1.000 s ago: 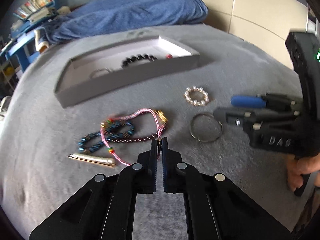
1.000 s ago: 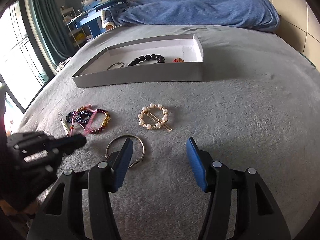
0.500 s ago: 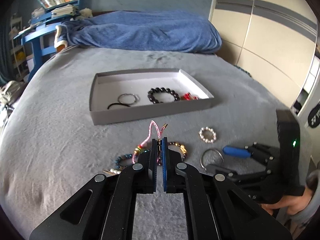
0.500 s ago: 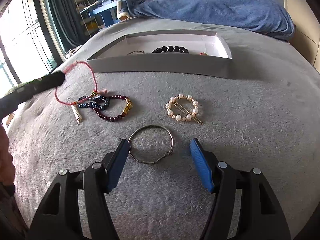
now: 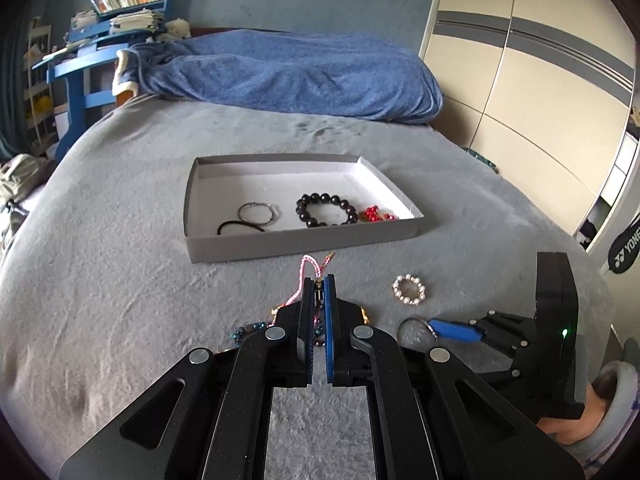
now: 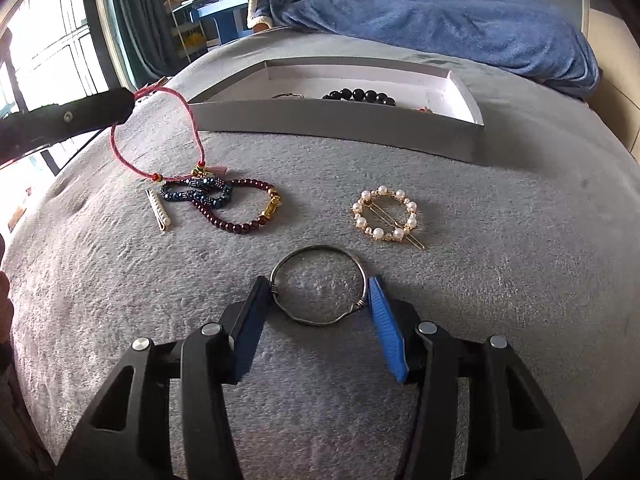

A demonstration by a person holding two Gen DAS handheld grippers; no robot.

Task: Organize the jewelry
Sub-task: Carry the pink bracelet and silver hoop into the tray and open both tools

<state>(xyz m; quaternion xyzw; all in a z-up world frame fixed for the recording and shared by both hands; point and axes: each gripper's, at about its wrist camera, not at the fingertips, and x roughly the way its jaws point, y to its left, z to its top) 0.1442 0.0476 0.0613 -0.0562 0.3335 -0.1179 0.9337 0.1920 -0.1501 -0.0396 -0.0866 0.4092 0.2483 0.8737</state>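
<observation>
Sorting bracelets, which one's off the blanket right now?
The pink cord bracelet, pinched in the left gripper and hanging; the dark red and blue beaded ones lie flat.

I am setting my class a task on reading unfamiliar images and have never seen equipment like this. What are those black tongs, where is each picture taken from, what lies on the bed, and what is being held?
There is no robot here: a person holds a two-finger gripper in each hand, and a fisheye camera on each looks along its fingers.

In the left wrist view, the left gripper is shut on the pink cord bracelet, lifting one end while the other end trails among the jewelry on the grey blanket.

In the right wrist view, the right gripper is open, its blue pads either side of a wire ring; whether they touch it I cannot tell.

Also on the blanket: a pearl hair clip, a dark red bead bracelet, a blue bead bracelet and a pearl bar clip. The grey tray already holds several pieces.
</observation>
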